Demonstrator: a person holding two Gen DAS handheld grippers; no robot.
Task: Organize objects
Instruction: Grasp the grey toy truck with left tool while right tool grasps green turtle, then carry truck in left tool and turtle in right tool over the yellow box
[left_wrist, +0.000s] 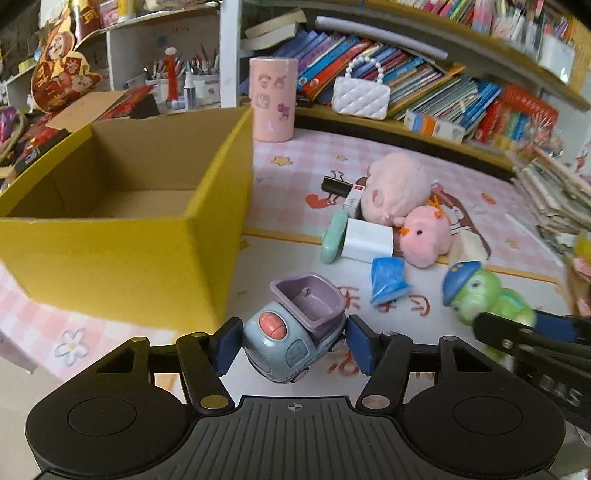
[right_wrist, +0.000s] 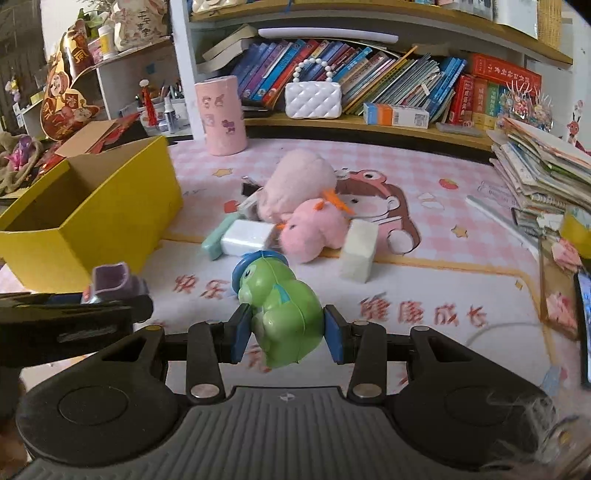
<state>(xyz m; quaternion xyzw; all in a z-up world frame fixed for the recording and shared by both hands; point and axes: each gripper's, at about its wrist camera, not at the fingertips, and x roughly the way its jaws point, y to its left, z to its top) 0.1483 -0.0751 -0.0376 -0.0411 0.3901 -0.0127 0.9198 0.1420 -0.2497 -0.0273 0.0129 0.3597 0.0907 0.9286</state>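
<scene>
My left gripper is shut on a blue toy truck with a purple tipper bed, held just right of the open, empty yellow cardboard box. My right gripper is shut on a green toy turtle with a blue cap; the turtle also shows in the left wrist view. The truck's bed shows in the right wrist view. On the pink mat lie two pink plush toys, a white block, a mint oblong piece, a blue wrapper and a black binder clip.
A pink cylinder stands behind the box. A bookshelf with a white quilted purse runs along the back. A stack of papers and books sits at the right edge. A white foam block stands on the mat.
</scene>
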